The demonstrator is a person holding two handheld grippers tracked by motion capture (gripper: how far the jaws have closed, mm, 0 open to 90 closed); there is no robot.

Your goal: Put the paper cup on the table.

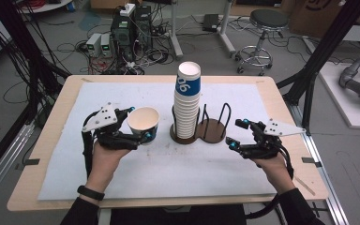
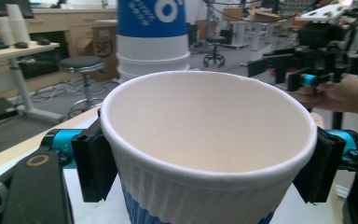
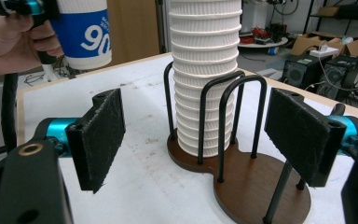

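**Left claw holds one cup apart from the stack**

The left claw (image 1: 138,125) is clamped on a single cup (image 1: 143,123), its pads pressing the ribbed wall just under the rim; the cup sits upright, mouth up, left of centre in the high view. So one cup is in hand, apart from the stack (image 1: 187,101), which stands tall in the left bay of the holder (image 1: 200,132). The holder's right bay looks free. I judge the work to be early: many cups remain stacked.

The right claw (image 1: 237,133) hangs apart, gripping nothing, at the right of the holder, jaws toward the wire loops. Those loops and the tall stack stand between the two claws. The table (image 1: 56,140) bears a white mat (image 1: 168,168); a stool (image 1: 265,23) and cables lie beyond.
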